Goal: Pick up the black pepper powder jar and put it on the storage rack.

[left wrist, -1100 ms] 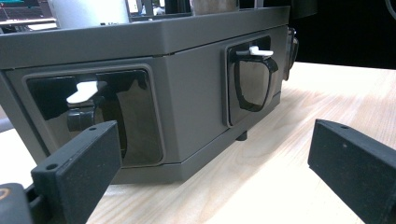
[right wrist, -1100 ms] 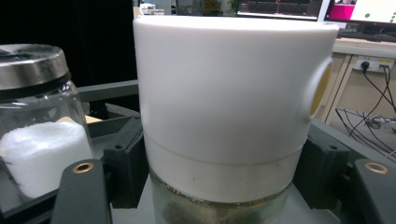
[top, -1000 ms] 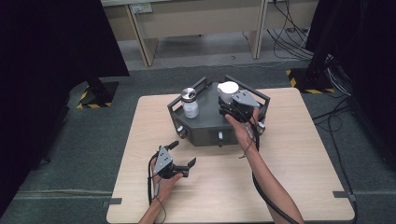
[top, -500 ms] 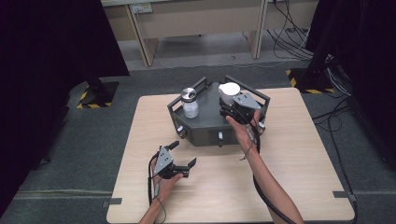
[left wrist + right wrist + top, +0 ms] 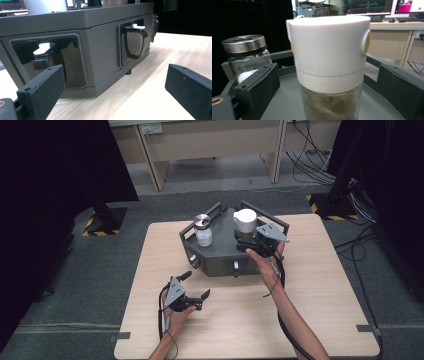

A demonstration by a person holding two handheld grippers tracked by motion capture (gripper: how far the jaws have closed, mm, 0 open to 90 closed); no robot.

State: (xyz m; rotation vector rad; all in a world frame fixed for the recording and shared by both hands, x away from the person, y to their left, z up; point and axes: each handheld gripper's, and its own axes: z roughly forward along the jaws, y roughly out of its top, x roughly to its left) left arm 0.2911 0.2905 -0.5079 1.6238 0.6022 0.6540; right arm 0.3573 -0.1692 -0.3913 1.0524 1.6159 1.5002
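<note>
A dark grey box with a railed top stands at the middle of the wooden table. On it are a glass jar with a metal lid and a white-capped jar. My right gripper is open around the white-capped jar, whose glass base holds brown grains; one jaw stands on each side, both apart from it. The metal-lidded jar is to its left. My left gripper is open low over the table, facing the box front, where two black recesses hold white levers.
The table has bare wood left, right and in front of the box. A raised rail runs round the box top. A striped stand base and floor cables lie beyond the table.
</note>
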